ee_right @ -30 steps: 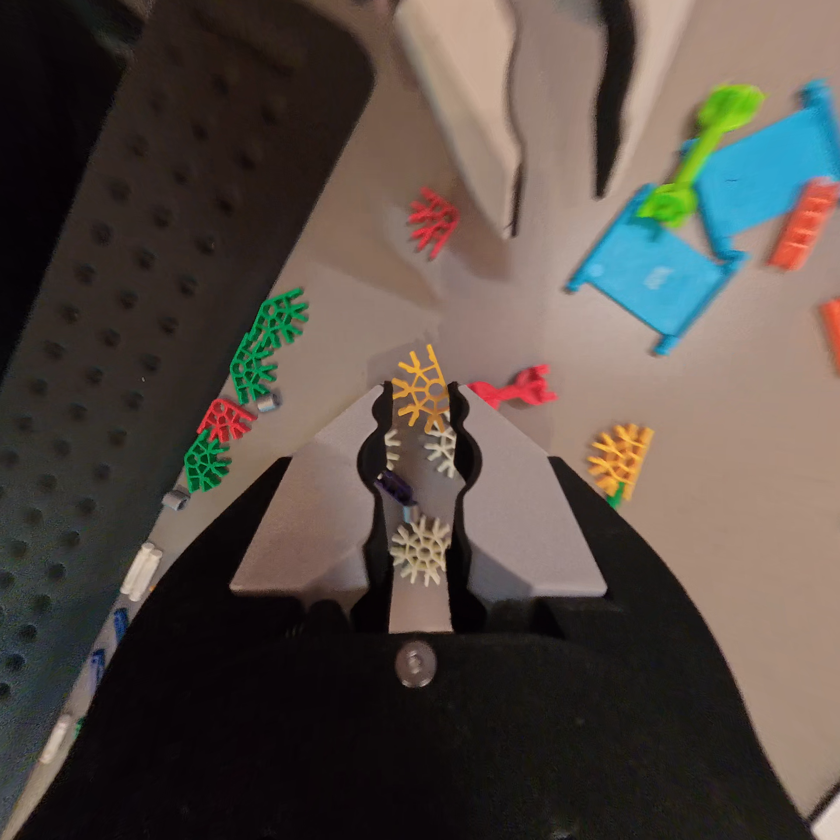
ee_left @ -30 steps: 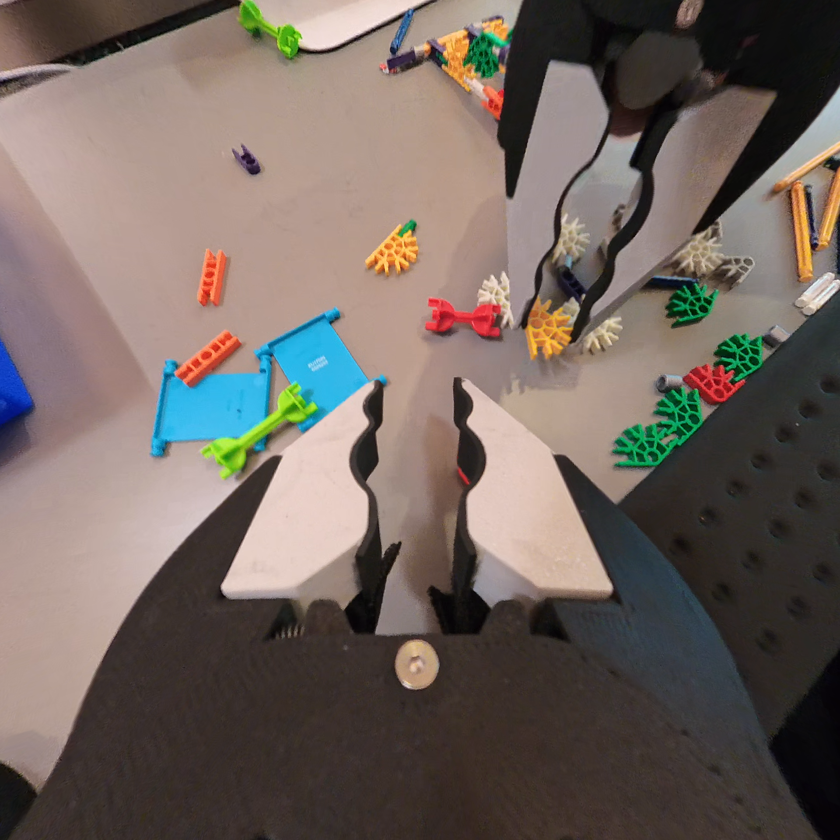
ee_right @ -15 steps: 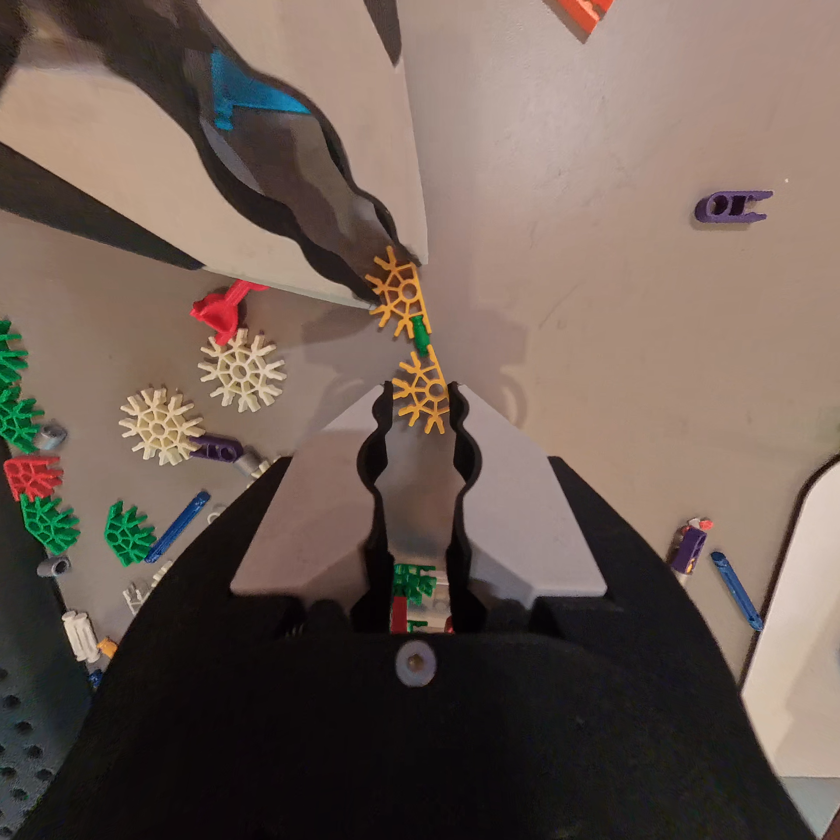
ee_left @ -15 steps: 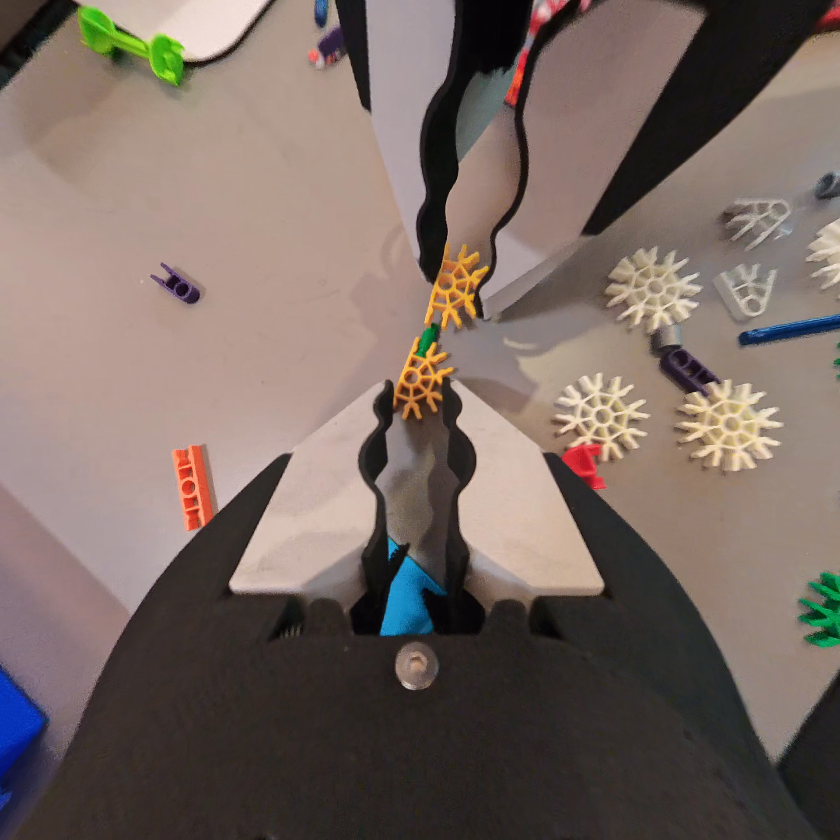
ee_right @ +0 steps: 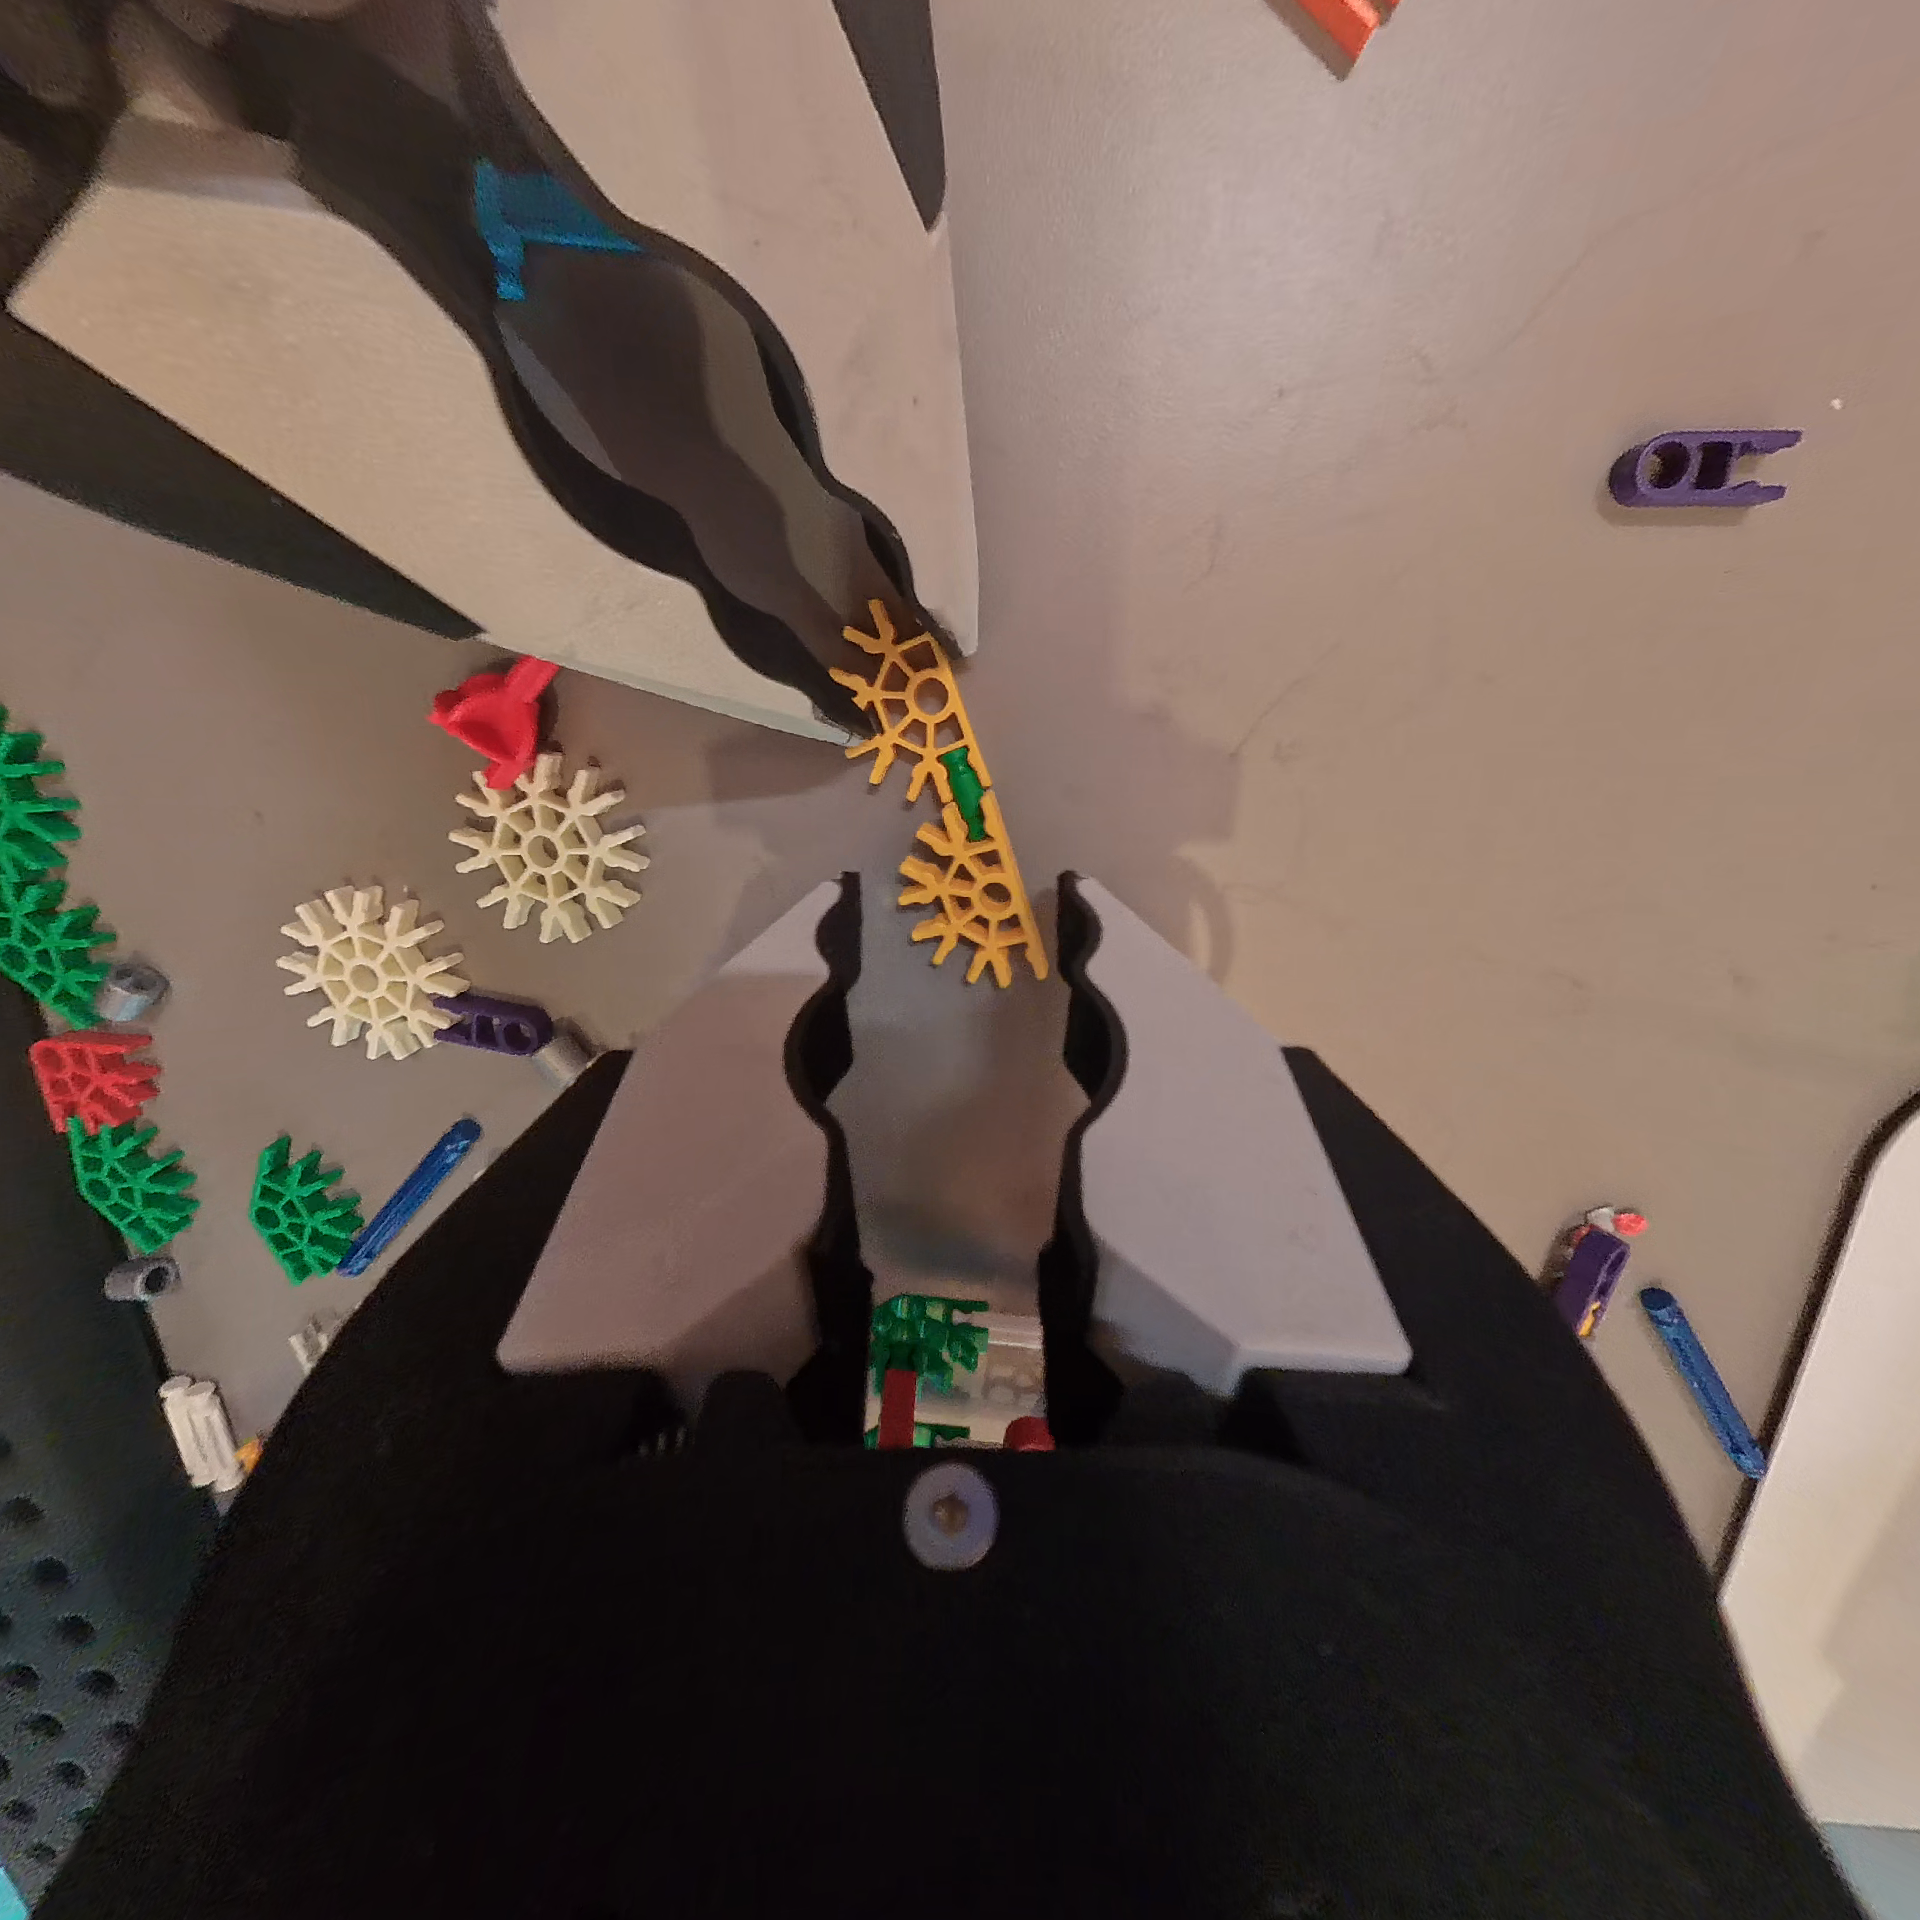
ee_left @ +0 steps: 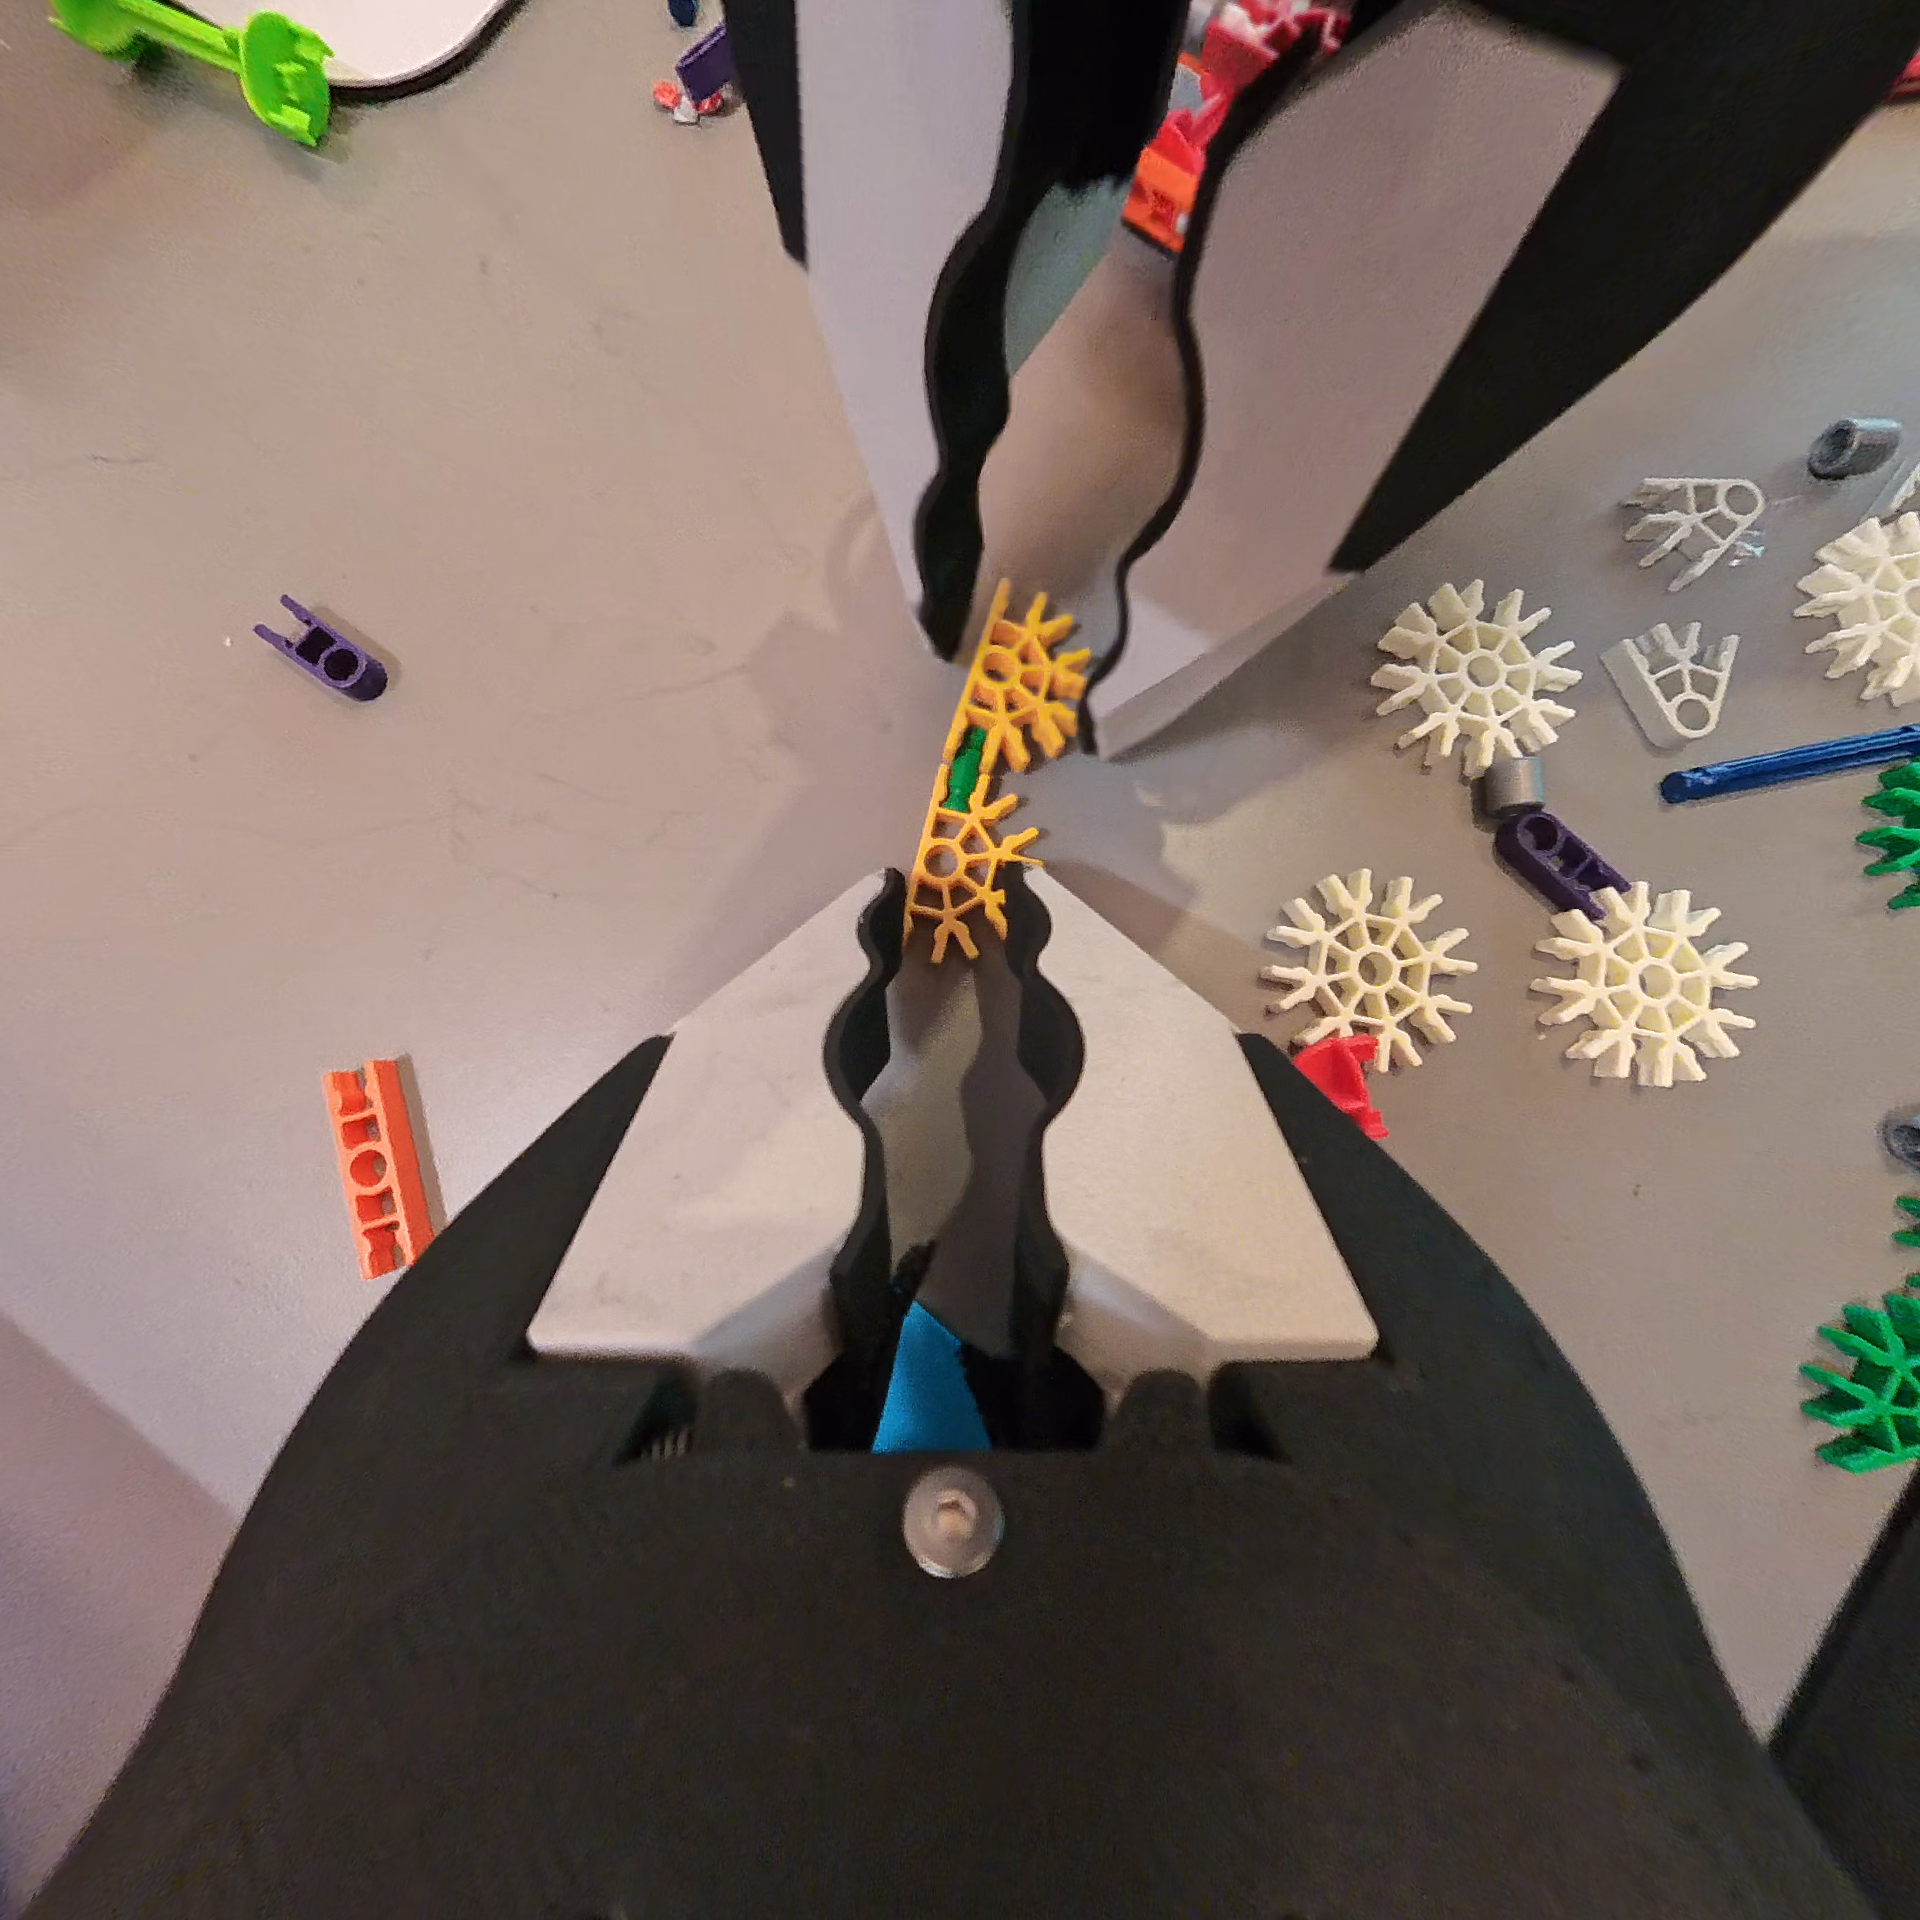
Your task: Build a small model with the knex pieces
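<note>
1. two hand-held grippers meet tip to tip over a grey tabletop [ee_left: 520,416] strewn with small plastic building-toy parts.
2. writing: an orange strip [ee_left: 376,1169] lying left of the left gripper carries raised characters along its length. no brand mark can be made out elsewhere.
3. left gripper [ee_left: 961,904]: its fingers are drawn close together and pinch one end of a yellow connector pair [ee_left: 961,852], two flat spoked yellow pieces joined by a short green rod [ee_left: 969,756].
4. right gripper [ee_right: 961,883]: its fingers stand clearly apart. the other end of the yellow connector pair sits between the fingertips, close to one of them, and nothing is squeezed.
5. the yellow connector pair is held above the tabletop, bridging the gap between the two grippers.
6. on the tabletop to one side lie cream snowflake connectors [ee_left: 1475,675], a blue rod [ee_left: 1787,764], a red piece [ee_right: 494,717] and green fan connectors [ee_right: 301,1210].
7. on the other side a purple clip [ee_left: 327,655] lies alone, well apart from the rest, and a lime green piece [ee_left: 239,52] sits at the far edge.
8. a dark perforated board [ee_right: 62,1558] borders the tabletop beside the green fan connectors, and a pale rounded board [ee_right: 1829,1455] lies at the opposite edge.
</note>
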Demonstrator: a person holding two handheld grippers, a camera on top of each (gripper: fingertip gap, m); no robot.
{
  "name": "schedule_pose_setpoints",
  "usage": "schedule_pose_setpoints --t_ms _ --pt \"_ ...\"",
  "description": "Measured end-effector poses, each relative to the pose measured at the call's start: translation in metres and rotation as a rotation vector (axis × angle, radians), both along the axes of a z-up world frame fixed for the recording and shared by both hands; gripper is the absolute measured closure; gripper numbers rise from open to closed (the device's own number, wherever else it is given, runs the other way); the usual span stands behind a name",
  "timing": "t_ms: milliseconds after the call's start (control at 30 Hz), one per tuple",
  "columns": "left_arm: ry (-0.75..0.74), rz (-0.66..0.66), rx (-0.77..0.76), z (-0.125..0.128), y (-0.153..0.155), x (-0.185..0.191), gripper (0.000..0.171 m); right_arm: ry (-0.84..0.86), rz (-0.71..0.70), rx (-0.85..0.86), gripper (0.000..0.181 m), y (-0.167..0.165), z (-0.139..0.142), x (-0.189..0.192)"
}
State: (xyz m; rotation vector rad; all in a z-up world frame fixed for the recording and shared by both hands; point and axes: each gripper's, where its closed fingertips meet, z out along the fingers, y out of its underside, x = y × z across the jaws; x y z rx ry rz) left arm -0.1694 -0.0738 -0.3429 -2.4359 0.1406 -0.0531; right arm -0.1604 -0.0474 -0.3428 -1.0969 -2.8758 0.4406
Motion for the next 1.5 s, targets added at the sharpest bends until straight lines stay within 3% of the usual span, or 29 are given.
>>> schedule_pose_setpoints --t_ms 67,200,633,1100,1167,1300,1400,1500 --pt "-0.002 -0.002 -0.001 0.000 0.000 0.000 0.156 0.018 0.001 -0.024 0.146 0.000 0.007 -0.002" --pt "0.001 -0.009 -0.004 0.000 0.001 0.001 0.155 0.047 0.005 -0.075 0.181 0.000 0.016 -0.008" --pt "-0.028 -0.026 0.004 -0.001 0.002 0.002 0.156 0.030 0.022 -0.068 0.181 -0.003 0.001 -0.007" --pt "-0.053 -0.051 0.009 -0.001 0.004 0.004 0.157 -0.185 -0.062 -0.055 0.181 -0.003 0.001 -0.007" --pt "-0.041 -0.050 -0.006 -0.001 0.002 0.003 0.157 -0.171 -0.074 -0.110 0.176 -0.007 0.018 -0.005" --pt "-0.045 -0.076 -0.077 -0.002 -0.009 -0.001 0.157 0.009 -0.121 -0.203 0.167 0.006 0.085 0.001" --pt "-0.061 -0.101 -0.127 -0.002 -0.018 -0.004 0.157 0.090 -0.125 -0.237 0.164 0.019 0.128 0.039" --pt "-0.062 -0.114 -0.157 -0.002 -0.022 -0.005 0.157 0.148 -0.147 -0.215 0.159 0.036 0.145 0.088"
